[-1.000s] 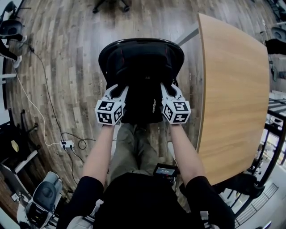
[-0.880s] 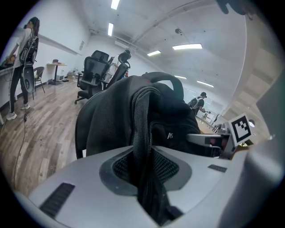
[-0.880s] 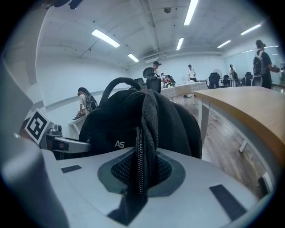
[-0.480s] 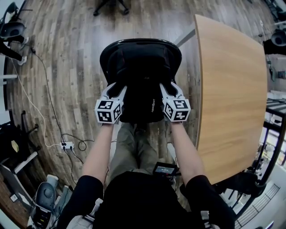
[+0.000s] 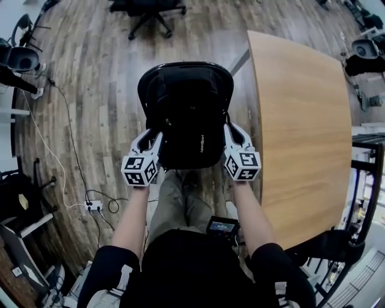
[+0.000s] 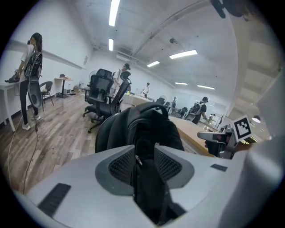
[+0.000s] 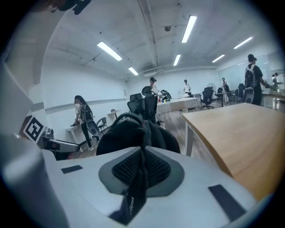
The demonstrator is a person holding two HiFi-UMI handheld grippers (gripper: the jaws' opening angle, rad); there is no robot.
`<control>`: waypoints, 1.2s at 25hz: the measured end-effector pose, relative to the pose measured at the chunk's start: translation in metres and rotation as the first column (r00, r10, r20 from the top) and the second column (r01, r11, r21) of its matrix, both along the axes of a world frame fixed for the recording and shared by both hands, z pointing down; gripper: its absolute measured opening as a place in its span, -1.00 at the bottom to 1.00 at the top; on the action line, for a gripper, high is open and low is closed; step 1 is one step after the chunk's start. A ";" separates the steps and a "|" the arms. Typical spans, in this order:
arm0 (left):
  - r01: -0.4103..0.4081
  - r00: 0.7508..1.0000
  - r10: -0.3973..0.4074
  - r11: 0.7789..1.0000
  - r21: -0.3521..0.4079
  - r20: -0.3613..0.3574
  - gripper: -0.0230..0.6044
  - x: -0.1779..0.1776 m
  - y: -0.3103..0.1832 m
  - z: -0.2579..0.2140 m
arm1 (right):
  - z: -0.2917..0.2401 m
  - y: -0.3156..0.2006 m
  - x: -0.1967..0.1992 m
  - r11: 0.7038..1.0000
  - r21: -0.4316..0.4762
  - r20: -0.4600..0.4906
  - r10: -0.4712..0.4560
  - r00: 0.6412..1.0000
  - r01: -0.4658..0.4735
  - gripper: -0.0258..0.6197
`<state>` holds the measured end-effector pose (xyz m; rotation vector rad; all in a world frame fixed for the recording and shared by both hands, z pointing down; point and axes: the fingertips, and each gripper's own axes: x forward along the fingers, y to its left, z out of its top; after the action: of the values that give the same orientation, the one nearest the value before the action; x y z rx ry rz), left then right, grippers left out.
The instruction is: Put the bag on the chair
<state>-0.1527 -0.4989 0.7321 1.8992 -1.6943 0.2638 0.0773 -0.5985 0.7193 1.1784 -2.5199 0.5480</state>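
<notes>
A black backpack (image 5: 189, 129) rests on the seat of a black office chair (image 5: 147, 84), leaning on its backrest. My left gripper (image 5: 151, 137) is at the bag's left side. In the left gripper view its jaws (image 6: 144, 162) stand apart and are closing, with the bag's dark fabric (image 6: 151, 129) and a zipper pull in the gap. My right gripper (image 5: 231, 133) is at the bag's right side. In the right gripper view its jaws are closing and its pads (image 7: 156, 169) pinch a black strap (image 7: 133, 196) of the bag (image 7: 129, 133).
A wooden table (image 5: 301, 120) stands close on the chair's right, its edge (image 7: 240, 129) beside my right gripper. Cables and a power strip (image 5: 90, 207) lie on the wood floor at left. Another office chair (image 5: 147, 9) stands farther off. People stand in the background.
The chair and bag now sit lower and farther left in the head view. Both grippers have drawn back a little toward me; the left one has shifted away from the bag's side.
</notes>
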 end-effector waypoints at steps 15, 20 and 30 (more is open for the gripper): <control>-0.036 0.998 0.010 0.910 0.413 0.065 -0.92 0.030 0.075 -0.252 | -0.241 0.096 0.052 0.944 0.330 0.218 -0.056 0.974 -0.019 -0.88; -0.047 0.998 0.020 0.866 0.497 0.060 -0.92 0.029 0.110 -0.295 | -0.269 0.125 0.063 0.919 0.393 0.224 -0.085 0.971 -0.010 -0.88; -0.037 0.999 0.047 0.847 0.530 -0.004 -0.92 0.026 0.229 -0.294 | -0.281 0.243 0.079 0.909 0.414 0.263 -0.066 0.962 -0.051 -0.88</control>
<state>-0.1262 -0.2702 0.4384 2.3197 -1.8473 -0.2382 0.1561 -0.3556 0.4381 1.3075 -2.9824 0.1721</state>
